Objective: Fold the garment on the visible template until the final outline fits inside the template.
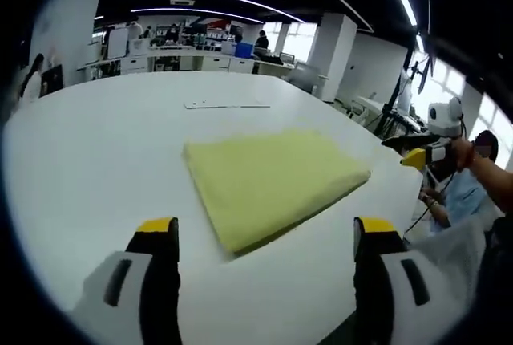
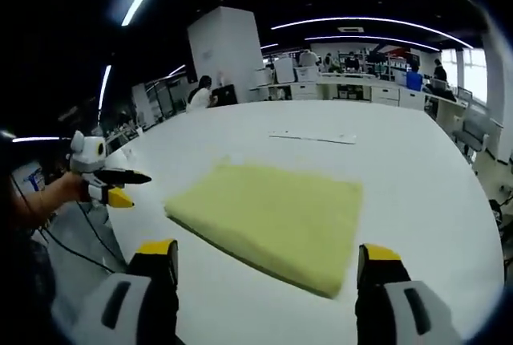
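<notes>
My left tongs [image 1: 264, 237]: wide open and holding nothing. The two yellow tips stand far apart at the bottom of the left gripper view. They hang over the near edge of the tabletop, apart from the cloth.

My right tongs [image 2: 268, 257]: wide open too, with nothing in them. In the right gripper view the yellow tips stand on either side of the near edge of the cloth, above it, not touching it.

Garment [image 1: 272, 180]: a soft yellow cloth, folded into a flat shape with four sides. It lies flat on the tabletop, near the edge where I stand. In the right gripper view the garment [image 2: 272, 217] sits right in front of my tongs, with one thick folded edge toward me.

Tabletop [image 1: 96, 144]: big, white and smooth. In the right gripper view the tabletop [image 2: 417, 184] runs far back past the cloth.

Template: I cannot tell where it is. I see no clear marks around the cloth.

Flat white strip [image 1: 227, 105]: it lies on the tabletop, well behind the cloth.

My other tongs in each view: in the left gripper view my right tongs [image 1: 417, 158] show off to the right, beside the tabletop. In the right gripper view my left tongs [image 2: 120, 187] show off to the left, with my hand [image 2: 60, 192] on them.

Room: desks and people far at the back, long lights on the ceiling.
</notes>
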{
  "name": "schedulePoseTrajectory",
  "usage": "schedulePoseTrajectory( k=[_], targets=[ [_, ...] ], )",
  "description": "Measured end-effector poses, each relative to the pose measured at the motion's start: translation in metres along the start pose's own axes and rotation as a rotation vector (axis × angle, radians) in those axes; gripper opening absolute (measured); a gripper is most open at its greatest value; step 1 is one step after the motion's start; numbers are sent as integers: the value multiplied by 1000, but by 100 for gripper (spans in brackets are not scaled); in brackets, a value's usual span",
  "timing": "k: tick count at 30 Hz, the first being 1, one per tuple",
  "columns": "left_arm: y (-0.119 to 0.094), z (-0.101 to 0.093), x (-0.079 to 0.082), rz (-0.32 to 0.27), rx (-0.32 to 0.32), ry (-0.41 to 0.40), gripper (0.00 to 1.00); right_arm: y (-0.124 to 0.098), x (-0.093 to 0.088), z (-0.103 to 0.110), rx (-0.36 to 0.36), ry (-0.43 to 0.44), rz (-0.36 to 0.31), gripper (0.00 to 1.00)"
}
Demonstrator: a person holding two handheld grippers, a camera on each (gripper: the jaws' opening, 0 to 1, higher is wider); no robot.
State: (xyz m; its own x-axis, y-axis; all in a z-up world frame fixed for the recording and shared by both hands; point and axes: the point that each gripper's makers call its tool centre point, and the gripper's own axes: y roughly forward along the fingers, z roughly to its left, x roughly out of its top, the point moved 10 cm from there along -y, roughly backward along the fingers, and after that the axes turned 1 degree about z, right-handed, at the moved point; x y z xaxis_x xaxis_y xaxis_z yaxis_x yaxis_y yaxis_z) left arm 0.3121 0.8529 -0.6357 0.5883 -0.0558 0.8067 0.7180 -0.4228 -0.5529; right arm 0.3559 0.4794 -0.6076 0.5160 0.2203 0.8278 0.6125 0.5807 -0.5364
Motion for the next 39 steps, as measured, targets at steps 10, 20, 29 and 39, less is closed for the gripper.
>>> schedulePoseTrajectory(
  k=[10, 20, 29, 39],
  targets=[
    [-19, -10, -3, -15, -4, -8, 99, -9, 0, 19, -5, 1, -32, 100],
    [-31, -13, -11, -47, 15, -21, 99, -27, -14, 26, -37, -5, -1, 100],
    [-37, -14, -16, -43, 30, -24, 98, -38, -13, 29, -60, 2, -23, 100],
    [-40, -22, -23, -44, 40, -32, 96, -48, -16, 25, -89, 8, -29, 99]
  ],
)
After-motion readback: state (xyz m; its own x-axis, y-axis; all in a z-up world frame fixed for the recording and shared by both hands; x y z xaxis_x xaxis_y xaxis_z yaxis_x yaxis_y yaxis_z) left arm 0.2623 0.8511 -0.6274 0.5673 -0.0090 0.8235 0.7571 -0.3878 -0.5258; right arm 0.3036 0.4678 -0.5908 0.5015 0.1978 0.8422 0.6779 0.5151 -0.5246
